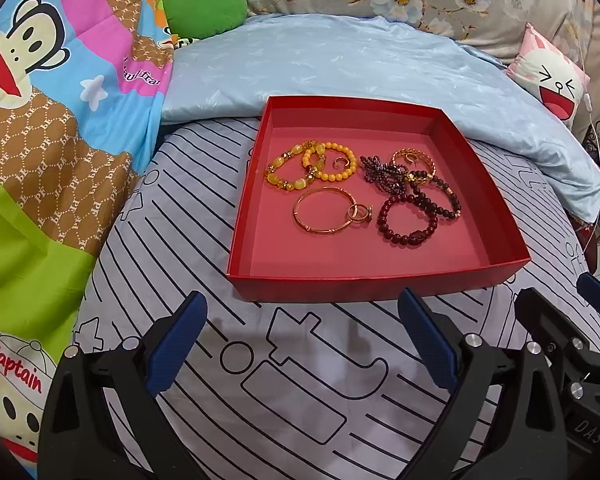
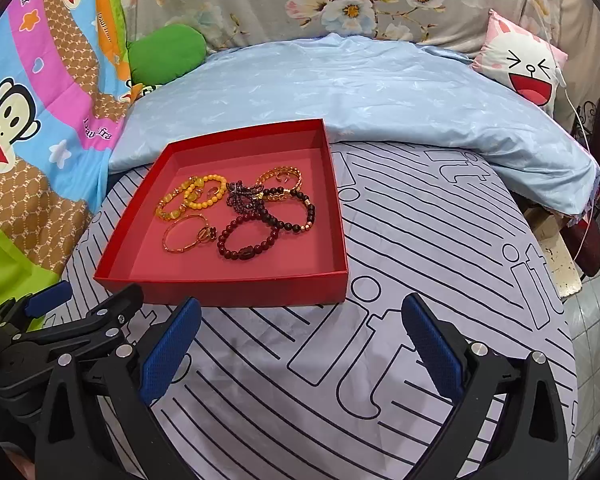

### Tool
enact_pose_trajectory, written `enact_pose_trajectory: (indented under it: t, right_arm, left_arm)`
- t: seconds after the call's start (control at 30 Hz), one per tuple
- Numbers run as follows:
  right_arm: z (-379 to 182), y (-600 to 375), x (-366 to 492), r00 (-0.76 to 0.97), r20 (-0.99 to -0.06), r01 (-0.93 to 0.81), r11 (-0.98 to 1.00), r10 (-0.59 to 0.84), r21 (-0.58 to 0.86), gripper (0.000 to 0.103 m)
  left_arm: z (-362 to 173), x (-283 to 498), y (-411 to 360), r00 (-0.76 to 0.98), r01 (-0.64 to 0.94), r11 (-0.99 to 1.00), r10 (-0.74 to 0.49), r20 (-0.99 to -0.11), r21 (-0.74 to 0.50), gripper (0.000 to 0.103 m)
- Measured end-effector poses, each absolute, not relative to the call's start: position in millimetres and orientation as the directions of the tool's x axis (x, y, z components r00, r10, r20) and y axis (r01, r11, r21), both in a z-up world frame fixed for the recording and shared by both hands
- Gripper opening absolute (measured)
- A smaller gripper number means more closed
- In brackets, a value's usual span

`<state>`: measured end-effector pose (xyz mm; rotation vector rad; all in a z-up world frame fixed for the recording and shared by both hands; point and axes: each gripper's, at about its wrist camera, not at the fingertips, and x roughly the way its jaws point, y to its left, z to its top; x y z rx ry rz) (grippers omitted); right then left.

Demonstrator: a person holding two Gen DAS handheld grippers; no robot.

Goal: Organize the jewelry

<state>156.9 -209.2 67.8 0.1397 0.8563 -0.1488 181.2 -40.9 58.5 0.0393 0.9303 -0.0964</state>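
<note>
A shallow red box (image 1: 380,280) (image 2: 220,290) sits on the striped bedsheet and holds several pieces of jewelry. Inside lie yellow bead bracelets (image 1: 312,166) (image 2: 192,198), a thin gold bangle (image 1: 325,210) (image 2: 184,234) with a small ring against it, dark red bead bracelets (image 1: 408,220) (image 2: 246,238) and a gold chain bracelet (image 1: 414,158) (image 2: 280,176). My left gripper (image 1: 304,336) is open and empty, just in front of the box. My right gripper (image 2: 300,340) is open and empty, in front of the box's right corner. Each gripper shows at the edge of the other's view.
A folded light blue quilt (image 1: 360,60) (image 2: 360,80) lies behind the box. A cartoon monkey blanket (image 1: 52,100) is at the left, a green cushion (image 1: 206,8) behind it, a rabbit pillow (image 1: 552,80) at the right. The bed's edge and tiled floor (image 2: 592,320) are at the right.
</note>
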Motion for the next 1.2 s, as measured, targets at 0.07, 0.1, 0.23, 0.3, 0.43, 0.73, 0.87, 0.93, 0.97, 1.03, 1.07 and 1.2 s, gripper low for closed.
enact_pose_trajectory:
  t: [0.07, 0.1, 0.23, 0.3, 0.43, 0.73, 0.87, 0.93, 0.97, 1.03, 1.07, 1.2]
  right_arm:
    - [67.1, -208.9, 157.0, 0.647, -0.759, 0.185, 0.980, -0.070, 0.067, 0.097]
    - [66.8, -209.0, 157.1, 0.647, -0.759, 0.185, 0.980, -0.069, 0.068, 0.097]
    - [66.3, -207.5, 156.0, 0.651, -0.755, 0.186, 0.981, -0.080, 0.057, 0.097]
    - [66.5, -206.7, 155.5, 0.653, -0.753, 0.183, 0.982, -0.081, 0.053, 0.097]
    - [66.0, -207.0, 155.5, 0.650, -0.755, 0.184, 0.982, -0.086, 0.048, 0.097]
    - [65.8, -206.3, 155.1, 0.652, -0.752, 0.184, 0.982, -0.094, 0.037, 0.097]
    - [65.0, -206.2, 155.2, 0.651, -0.754, 0.184, 0.982, -0.093, 0.038, 0.097]
    - [65.0, -206.4, 155.2, 0.651, -0.754, 0.185, 0.982, -0.093, 0.038, 0.097]
    - [65.0, -206.3, 155.1, 0.651, -0.753, 0.184, 0.982, -0.093, 0.038, 0.097]
    - [64.8, -206.3, 155.3, 0.651, -0.753, 0.184, 0.982, -0.093, 0.038, 0.097]
    - [64.9, -206.1, 155.3, 0.650, -0.754, 0.184, 0.982, -0.093, 0.037, 0.097]
    - [62.9, -205.3, 154.6, 0.647, -0.757, 0.176, 0.984, -0.092, 0.031, 0.097]
  left_arm:
    - [58.7, 181.3, -40.6, 0.593, 0.100, 0.995, -0.066, -0.803, -0.007, 0.092]
    - [58.9, 181.1, -40.5, 0.594, 0.101, 0.995, -0.066, -0.802, -0.007, 0.092]
    - [58.3, 181.1, -41.0, 0.592, 0.094, 0.996, -0.053, -0.804, 0.004, 0.092]
    - [57.3, 180.8, -41.1, 0.591, 0.093, 0.996, -0.051, -0.805, 0.005, 0.092]
    - [57.1, 180.7, -40.9, 0.591, 0.092, 0.996, -0.047, -0.805, 0.010, 0.093]
    - [56.9, 180.9, -39.4, 0.594, 0.089, 0.996, -0.039, -0.804, 0.017, 0.095]
    - [56.0, 181.6, -39.4, 0.591, 0.091, 0.996, -0.039, -0.806, 0.019, 0.095]
    - [55.8, 181.2, -39.7, 0.591, 0.088, 0.996, -0.038, -0.806, 0.018, 0.095]
    - [55.7, 181.2, -39.5, 0.591, 0.086, 0.996, -0.038, -0.806, 0.016, 0.095]
    - [55.6, 181.2, -39.0, 0.591, 0.083, 0.997, -0.041, -0.806, 0.010, 0.095]
    - [55.6, 181.4, -38.5, 0.592, 0.082, 0.997, -0.042, -0.805, 0.008, 0.095]
    - [56.5, 182.7, -35.5, 0.593, 0.070, 0.998, -0.046, -0.804, -0.005, 0.095]
